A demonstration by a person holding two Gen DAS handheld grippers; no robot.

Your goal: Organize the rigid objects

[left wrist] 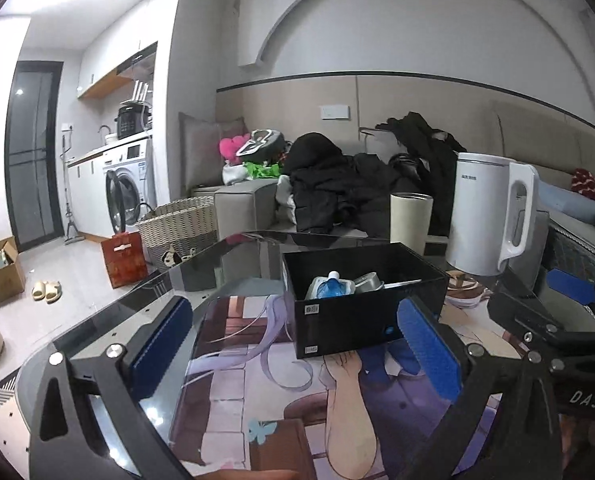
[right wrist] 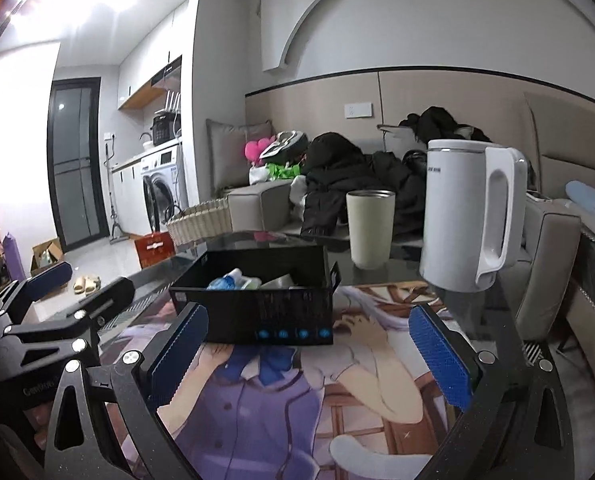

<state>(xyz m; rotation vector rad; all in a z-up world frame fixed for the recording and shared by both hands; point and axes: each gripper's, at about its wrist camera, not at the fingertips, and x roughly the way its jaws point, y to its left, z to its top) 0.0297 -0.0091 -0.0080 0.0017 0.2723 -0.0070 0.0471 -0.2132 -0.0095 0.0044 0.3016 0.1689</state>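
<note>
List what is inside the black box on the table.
Inside the black box: a blue-capped pouch, a metal container and a thin white stick. The walls hide anything lower down.

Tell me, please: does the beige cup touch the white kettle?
Apart. In the right wrist view, the beige cup stands left of the white kettle, and dark clothing on the sofa shows through the gap between them.
</note>
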